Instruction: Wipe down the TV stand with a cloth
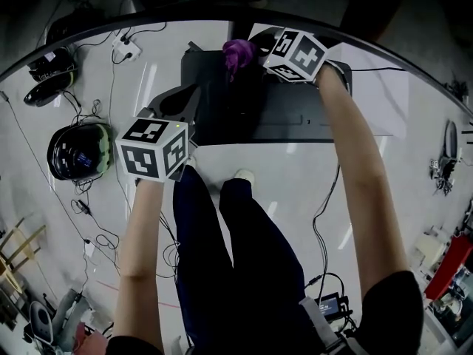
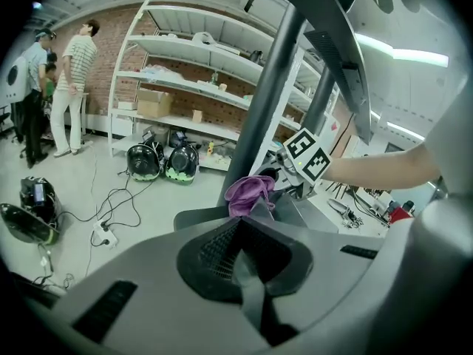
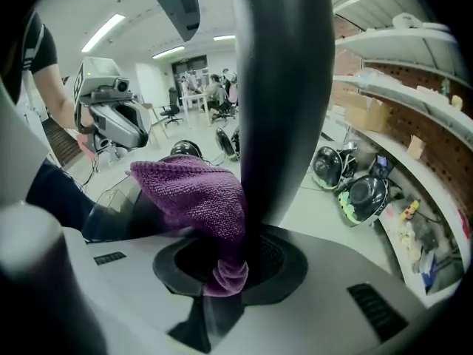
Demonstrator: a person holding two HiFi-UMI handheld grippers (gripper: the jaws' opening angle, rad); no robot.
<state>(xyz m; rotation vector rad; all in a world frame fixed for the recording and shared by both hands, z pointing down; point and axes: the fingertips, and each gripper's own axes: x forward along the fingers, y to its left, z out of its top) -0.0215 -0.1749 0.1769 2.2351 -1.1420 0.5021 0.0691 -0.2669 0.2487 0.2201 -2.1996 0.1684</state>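
Observation:
The TV stand's dark base (image 1: pixel 288 109) lies on the pale floor, and its black pole (image 2: pixel 272 95) rises past both gripper views. A purple cloth (image 1: pixel 238 53) is bunched at the base's far edge beside the pole (image 3: pixel 281 95). My right gripper (image 1: pixel 260 58) is shut on that cloth (image 3: pixel 194 192), which droops over its jaws (image 3: pixel 222 261). My left gripper (image 1: pixel 181 102) hovers over the base's near left corner, apart from the cloth (image 2: pixel 250 191). Its jaws (image 2: pixel 255 220) look shut with nothing between them. It sees the right gripper's marker cube (image 2: pixel 307 155).
A black and green helmet (image 1: pixel 80 151) lies on the floor at left, with a power strip (image 1: pixel 126 48) and loose cables nearby. The operator's legs (image 1: pixel 236 257) stand just before the base. White shelves (image 2: pixel 192 87) line a brick wall. People stand at far left (image 2: pixel 74 87).

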